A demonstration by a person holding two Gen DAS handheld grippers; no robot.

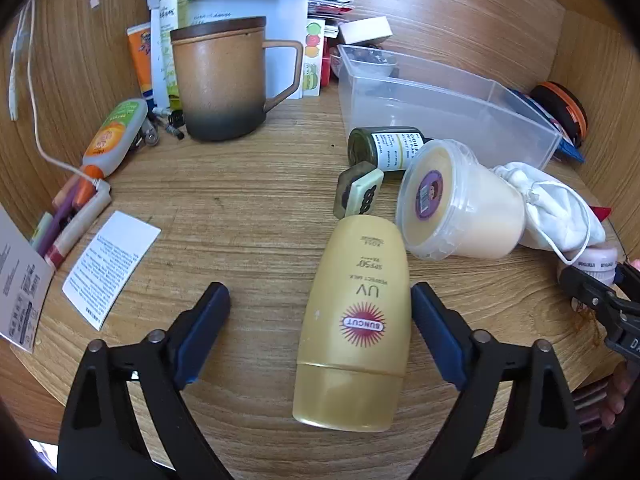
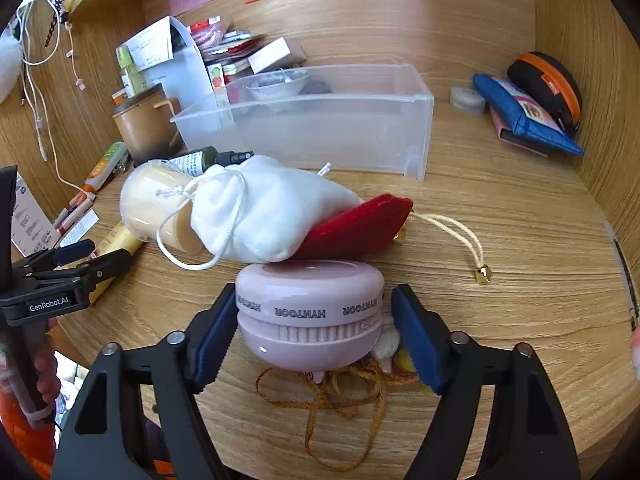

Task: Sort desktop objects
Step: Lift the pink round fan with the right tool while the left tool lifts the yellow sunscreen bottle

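A yellow sunscreen bottle [image 1: 354,324] lies on the wooden desk between the fingers of my left gripper [image 1: 320,320], which is open; the right pad is close to the bottle, the left pad stands apart. My right gripper [image 2: 316,328] is open around a pink round case [image 2: 310,316]; its left pad is at the case's side, the right pad is a little apart. A clear plastic bin [image 2: 320,128] stands behind, also in the left wrist view [image 1: 440,108].
A cream tub [image 1: 460,208], a white drawstring bag [image 2: 260,208], a red pouch [image 2: 360,224], a dark bottle [image 1: 384,148] and a small tile [image 1: 356,194] lie mid-desk. A brown mug [image 1: 224,84], tubes and papers crowd the left. Orange cord [image 2: 340,400] lies under the case.
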